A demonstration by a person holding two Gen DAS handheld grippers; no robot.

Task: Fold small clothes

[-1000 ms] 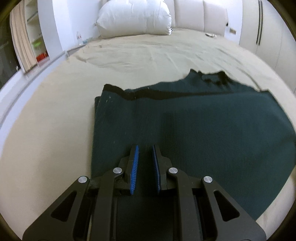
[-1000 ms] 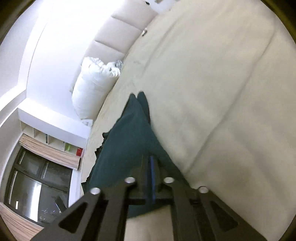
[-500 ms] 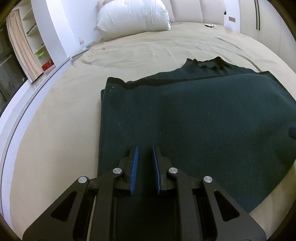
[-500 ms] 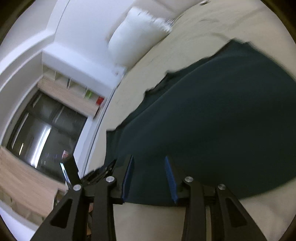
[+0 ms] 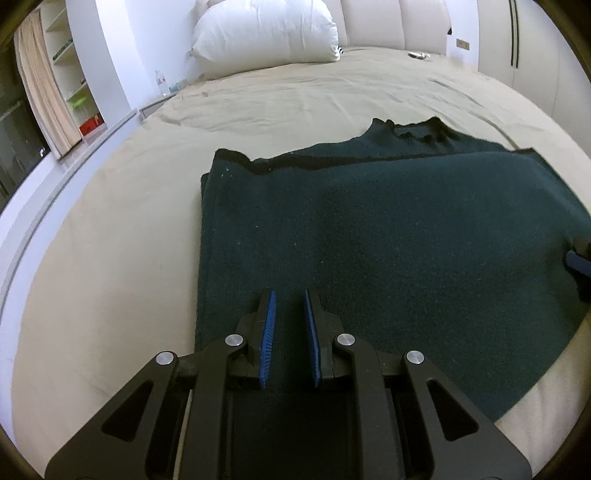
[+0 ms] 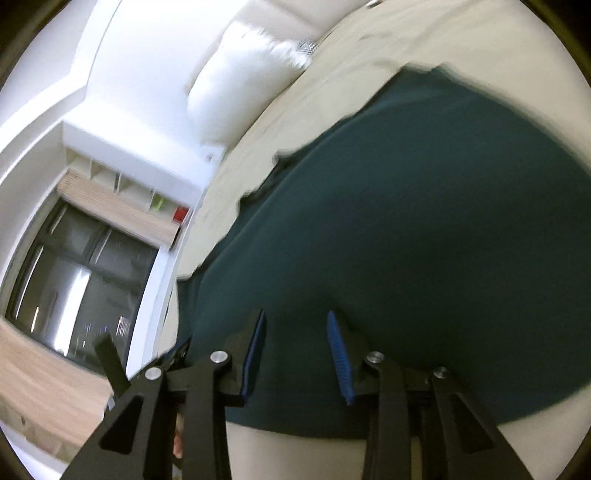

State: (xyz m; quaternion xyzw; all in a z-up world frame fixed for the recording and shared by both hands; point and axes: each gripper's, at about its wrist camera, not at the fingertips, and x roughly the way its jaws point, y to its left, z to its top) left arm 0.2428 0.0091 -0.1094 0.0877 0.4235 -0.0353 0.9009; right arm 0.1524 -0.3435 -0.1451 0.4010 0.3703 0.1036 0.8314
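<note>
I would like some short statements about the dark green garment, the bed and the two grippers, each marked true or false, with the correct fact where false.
1. The dark green garment lies on the beige bed sheet. True.
2. The right gripper is clamped shut on the garment. False: its jaws stand apart over the cloth and hold nothing.
3. A white pillow sits at the head of the bed. True.
4. The garment is spread as a single layer. False: a folded upper layer covers a lower one, whose neckline shows beyond its far edge.
5. The left gripper is lifting a corner of the garment into the air. False: the cloth lies flat, and the fingers show a gap.
</note>
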